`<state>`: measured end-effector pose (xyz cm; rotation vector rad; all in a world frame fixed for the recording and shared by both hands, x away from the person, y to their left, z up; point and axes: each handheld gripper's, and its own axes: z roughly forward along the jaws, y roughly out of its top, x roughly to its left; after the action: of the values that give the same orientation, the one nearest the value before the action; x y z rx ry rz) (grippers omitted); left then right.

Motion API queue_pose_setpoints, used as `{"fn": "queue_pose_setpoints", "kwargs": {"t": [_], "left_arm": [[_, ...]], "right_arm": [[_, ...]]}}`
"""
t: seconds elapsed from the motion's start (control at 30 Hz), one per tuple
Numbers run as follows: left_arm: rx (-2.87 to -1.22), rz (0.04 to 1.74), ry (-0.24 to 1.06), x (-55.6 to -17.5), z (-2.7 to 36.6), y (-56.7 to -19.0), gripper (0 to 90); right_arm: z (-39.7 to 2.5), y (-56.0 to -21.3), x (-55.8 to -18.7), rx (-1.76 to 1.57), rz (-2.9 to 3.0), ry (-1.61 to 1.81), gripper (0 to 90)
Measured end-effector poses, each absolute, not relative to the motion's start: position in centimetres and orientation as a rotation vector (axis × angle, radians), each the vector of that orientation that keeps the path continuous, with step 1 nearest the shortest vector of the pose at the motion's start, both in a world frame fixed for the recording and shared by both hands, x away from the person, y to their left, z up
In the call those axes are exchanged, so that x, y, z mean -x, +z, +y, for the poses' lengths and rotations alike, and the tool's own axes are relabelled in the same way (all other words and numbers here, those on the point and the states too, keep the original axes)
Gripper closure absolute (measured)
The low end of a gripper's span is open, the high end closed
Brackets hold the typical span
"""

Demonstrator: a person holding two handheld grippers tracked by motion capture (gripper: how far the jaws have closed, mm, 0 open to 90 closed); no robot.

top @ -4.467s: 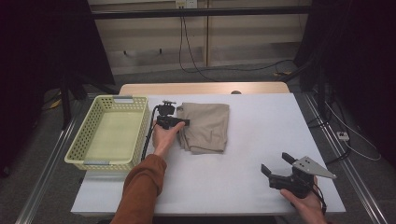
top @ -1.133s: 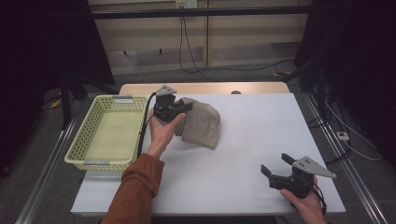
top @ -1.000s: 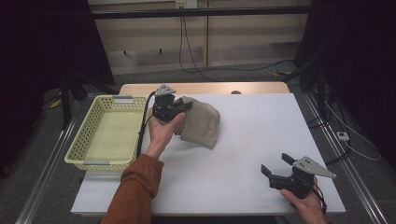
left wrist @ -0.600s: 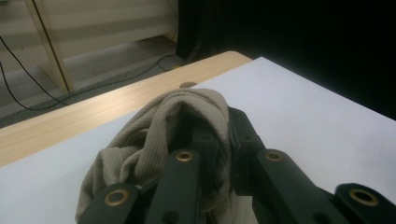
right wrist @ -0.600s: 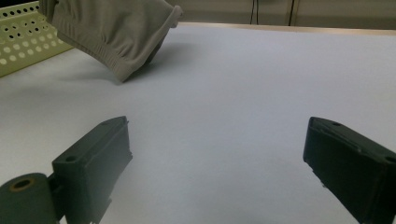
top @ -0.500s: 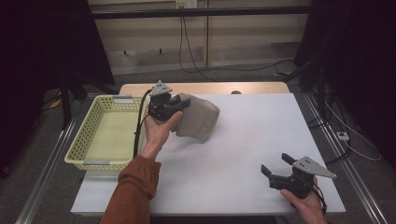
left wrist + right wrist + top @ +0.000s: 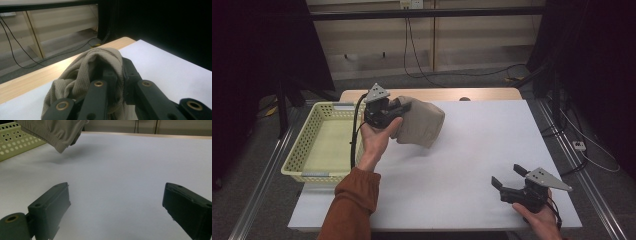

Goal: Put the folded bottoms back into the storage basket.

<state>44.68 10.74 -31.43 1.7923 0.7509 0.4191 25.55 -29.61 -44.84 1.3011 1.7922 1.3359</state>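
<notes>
The left claw (image 7: 398,107) is clamped on a bunched beige cloth (image 7: 419,122), lifted off the desk (image 7: 462,165) beside the yellow basket (image 7: 319,145), probably its destination, while the right claw (image 7: 507,181) waits wide apart at the near edge.

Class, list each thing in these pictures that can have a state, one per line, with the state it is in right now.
Left gripper: shut on the cloth, raised.
Cloth: bunched, lifted off the table, hanging from the jaws.
Basket: upright, nothing in it.
Right gripper: open, holding nothing, low near the table's near edge.
Table: bare white top.
</notes>
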Motion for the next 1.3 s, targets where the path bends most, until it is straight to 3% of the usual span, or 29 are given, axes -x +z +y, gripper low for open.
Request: {"fn": "queue_pose_setpoints", "kwargs": {"t": [1.3], "left_arm": [[-1.712,0.753,0.534,-41.8,14.8,-28.9,83.8]], "right_arm": [[-29.5,-44.8,-25.6,-1.294,1.799,1.338,6.9]]}}
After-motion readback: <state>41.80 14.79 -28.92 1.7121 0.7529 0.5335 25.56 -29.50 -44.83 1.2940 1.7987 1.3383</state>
